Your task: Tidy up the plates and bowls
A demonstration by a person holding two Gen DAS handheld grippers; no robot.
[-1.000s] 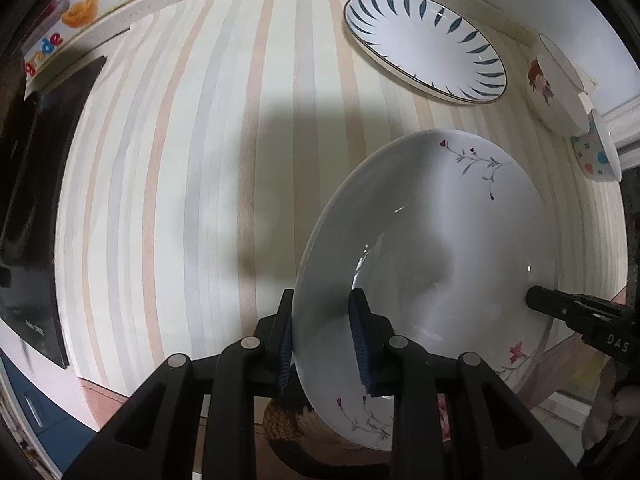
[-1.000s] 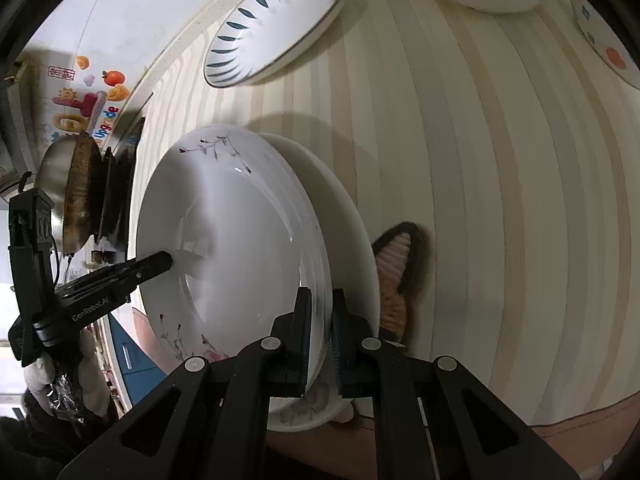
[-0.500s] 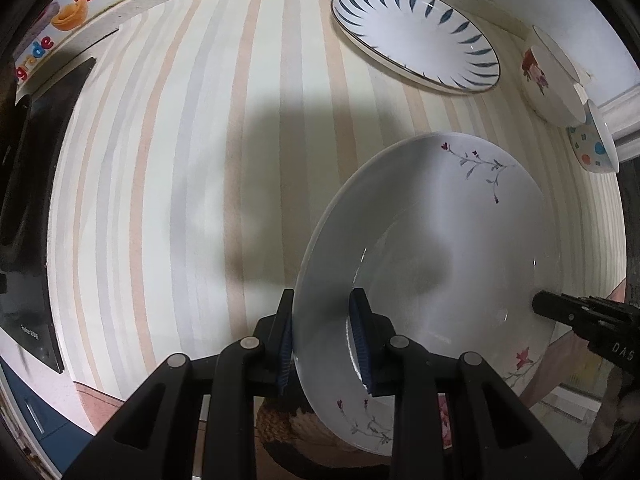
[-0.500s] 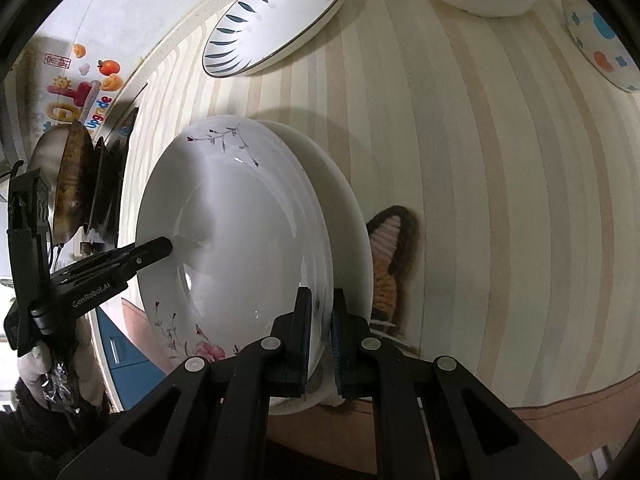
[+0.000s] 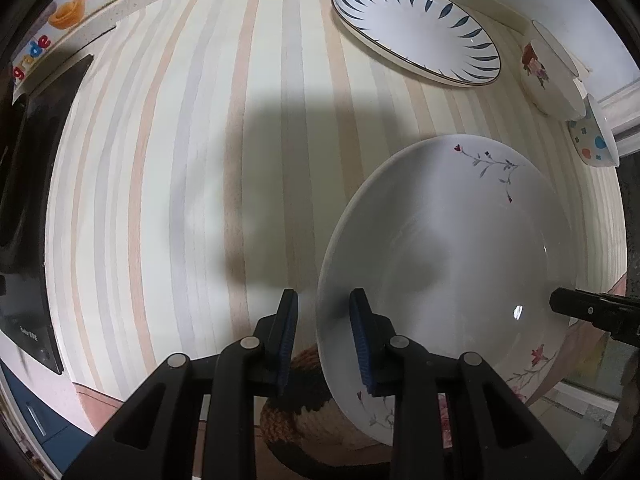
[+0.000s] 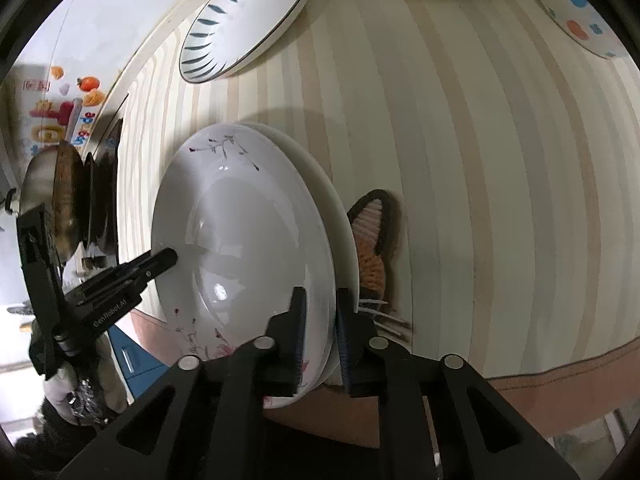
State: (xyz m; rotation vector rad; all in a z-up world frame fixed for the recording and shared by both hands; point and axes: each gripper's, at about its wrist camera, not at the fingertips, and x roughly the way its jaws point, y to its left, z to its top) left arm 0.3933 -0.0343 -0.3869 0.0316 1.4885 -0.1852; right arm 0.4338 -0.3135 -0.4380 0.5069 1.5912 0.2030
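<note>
Your left gripper [image 5: 323, 334] is spread w/ pads off the floral plate [image 5: 448, 264] rim; right gripper [image 6: 320, 322] straddles opp. rim, grip unclear. "GenRobot.AI" printed on left gripper; plate sits atop white plate [image 6: 340, 216].

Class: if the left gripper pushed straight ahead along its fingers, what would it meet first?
The left gripper already straddles the rim of the floral plate, so that plate comes first; beyond lies bare striped tabletop, though depth is uncertain.

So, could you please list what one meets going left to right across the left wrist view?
Stove → left gripper → floral plate → right gripper's fingertip; along the back, blue-leaf plate → flowered bowl → dotted bowl.
</note>
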